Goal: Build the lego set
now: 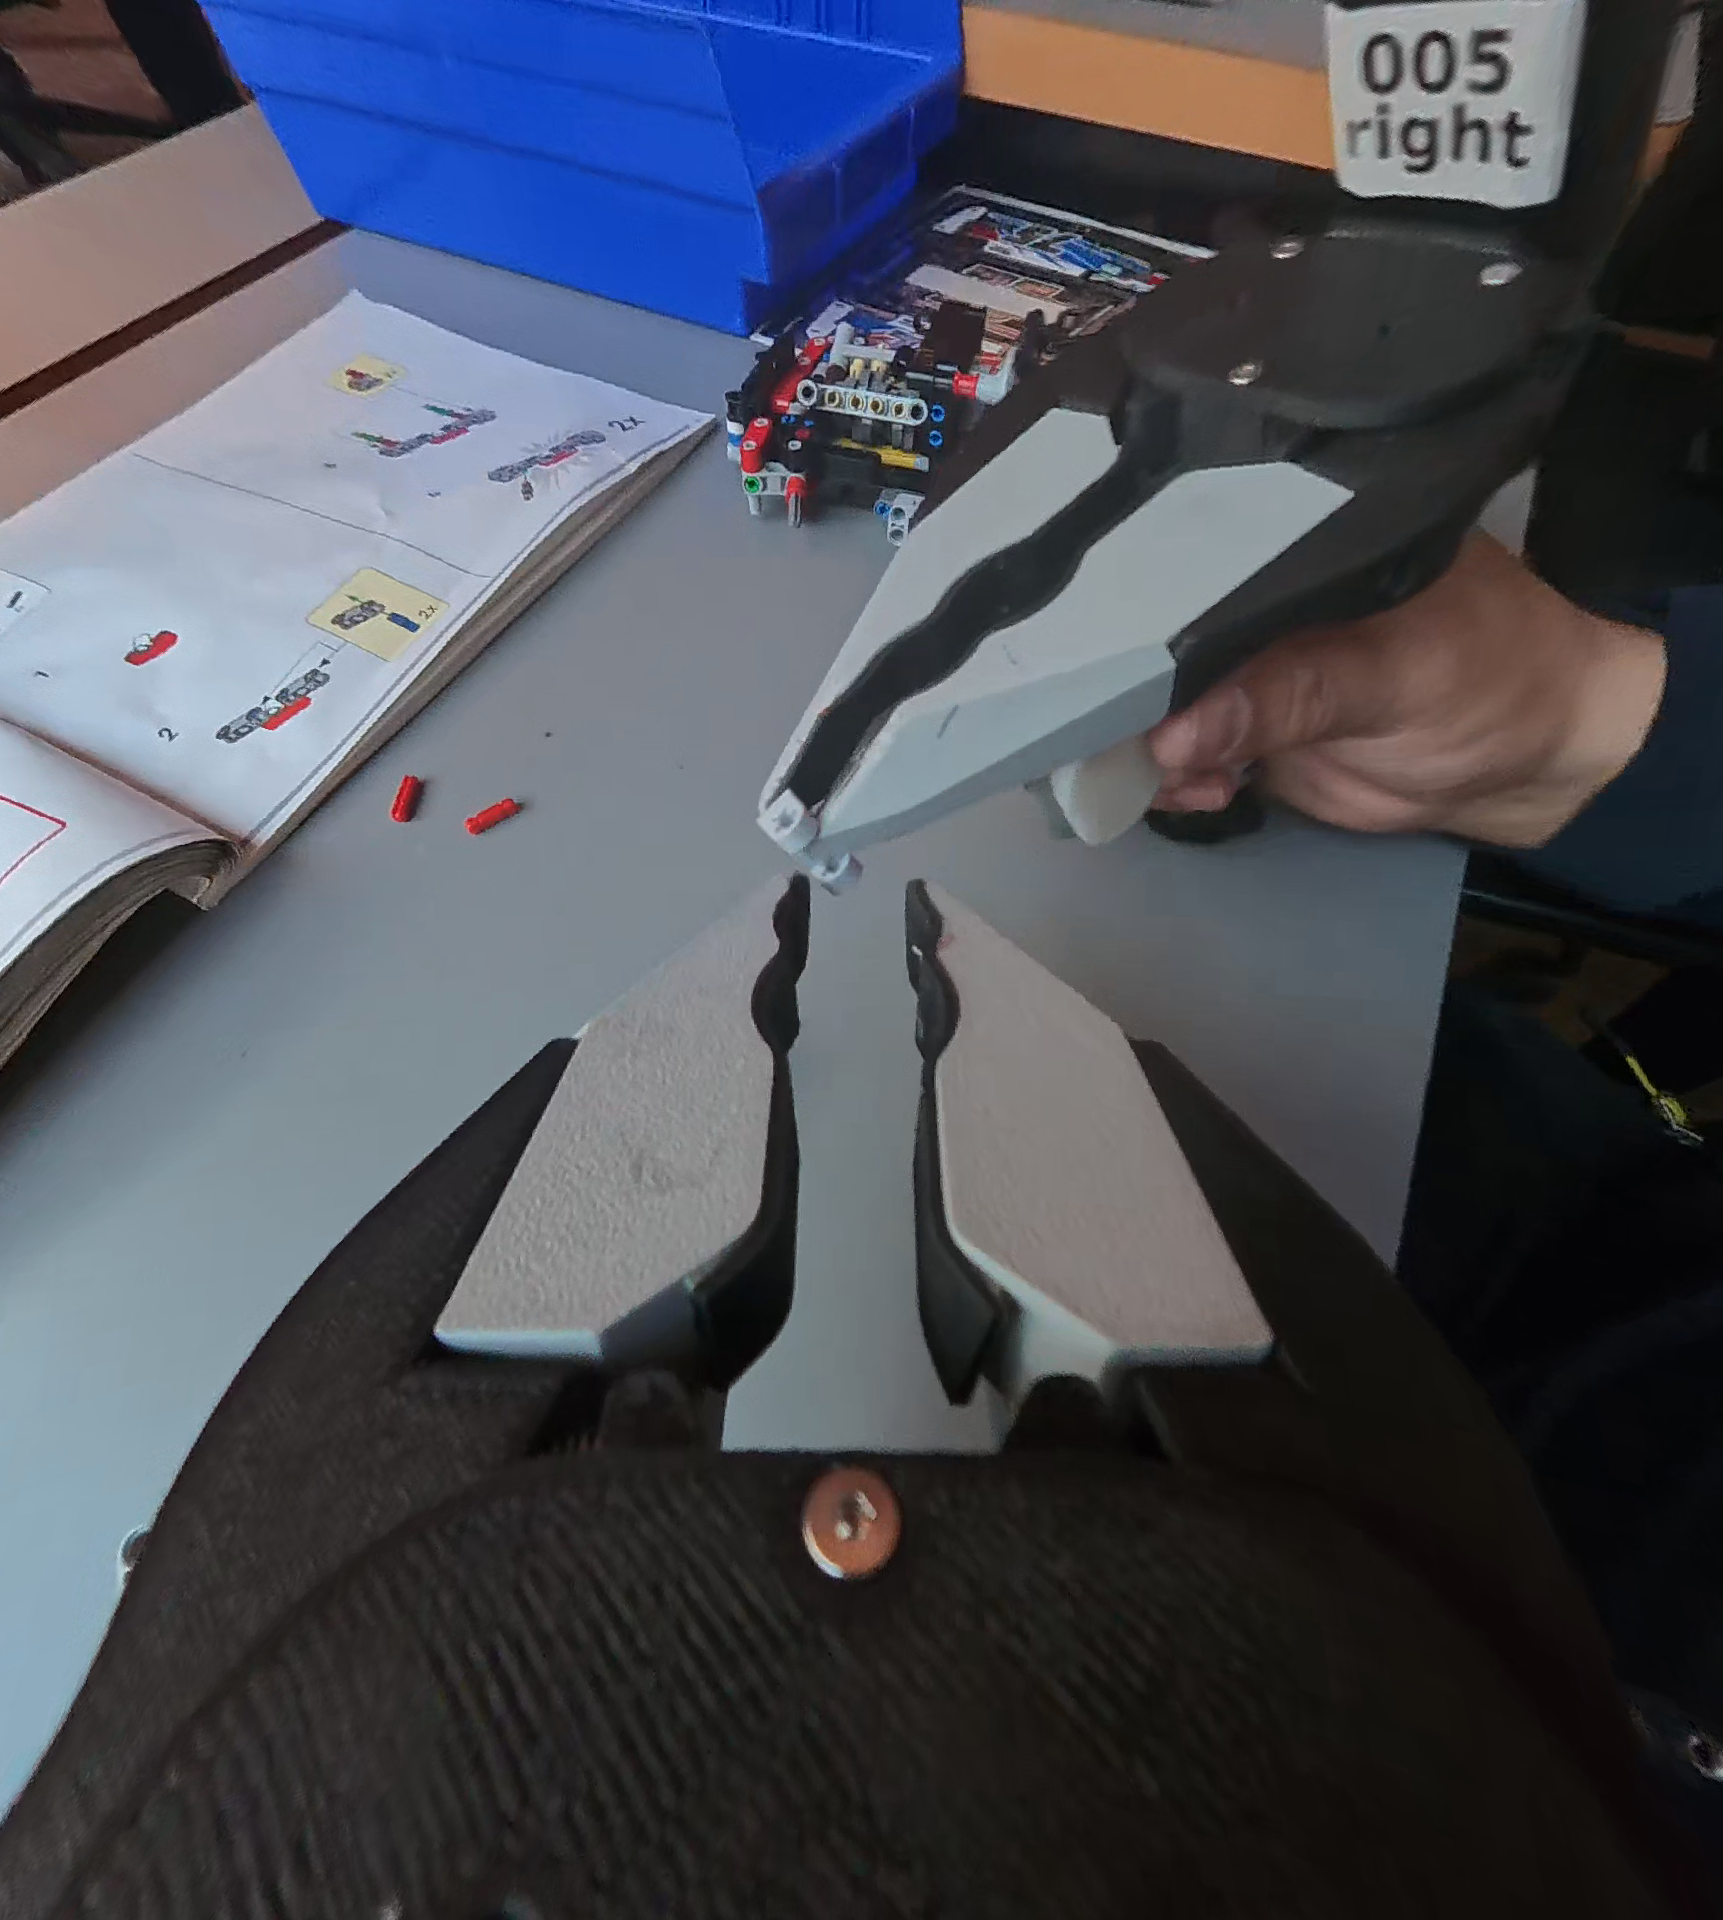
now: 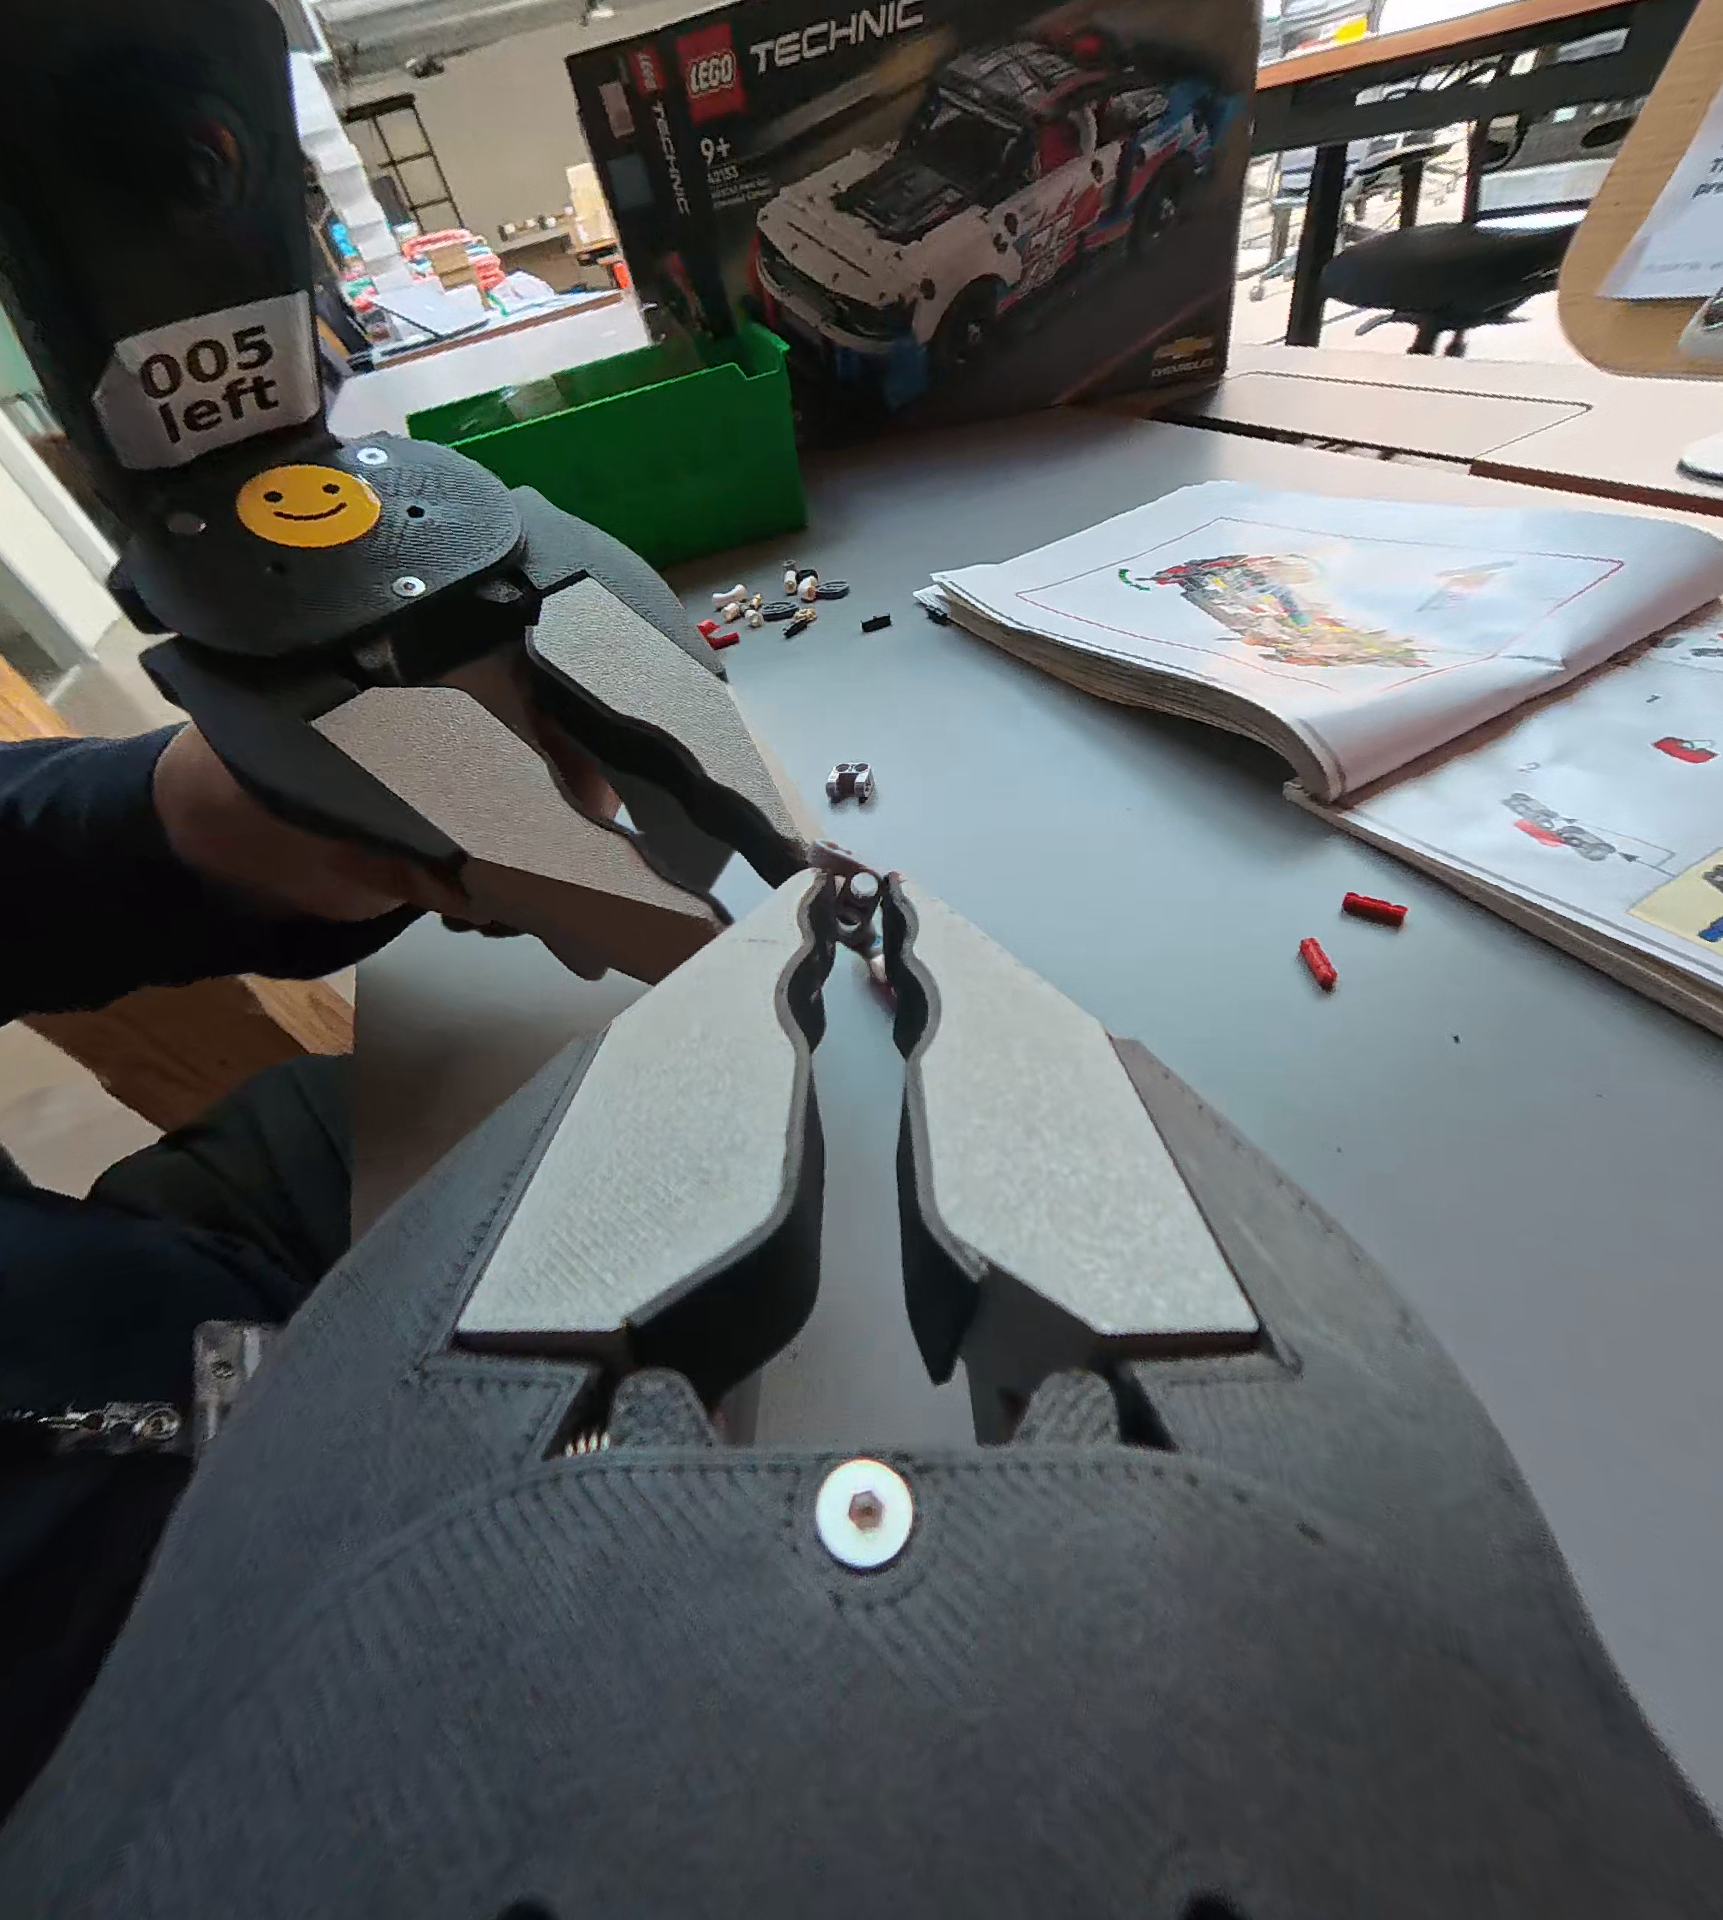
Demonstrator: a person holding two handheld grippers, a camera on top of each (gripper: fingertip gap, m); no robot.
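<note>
Each gripper carries a white label with printed characters, one on the right gripper's body and one on the left gripper's body, the latter above a yellow smiley sticker. A printed set box showing a white car and a brand logo stands at the far edge of the grey table, beside a green bin.

The right gripper is clenched on a small light-grey connector, both pads pressing its sides. The piece looks like two short blocks joined together, with round holes. Its long axis runs out of the right fingertips down towards the left gripper. It hangs above the table, near the edge over which the hands reach.

The left gripper's jaws stand apart with bare table between them, their tips just beside the connector.

Two red pins lie by the open instruction booklet. A partly built model sits before a blue bin.
</note>
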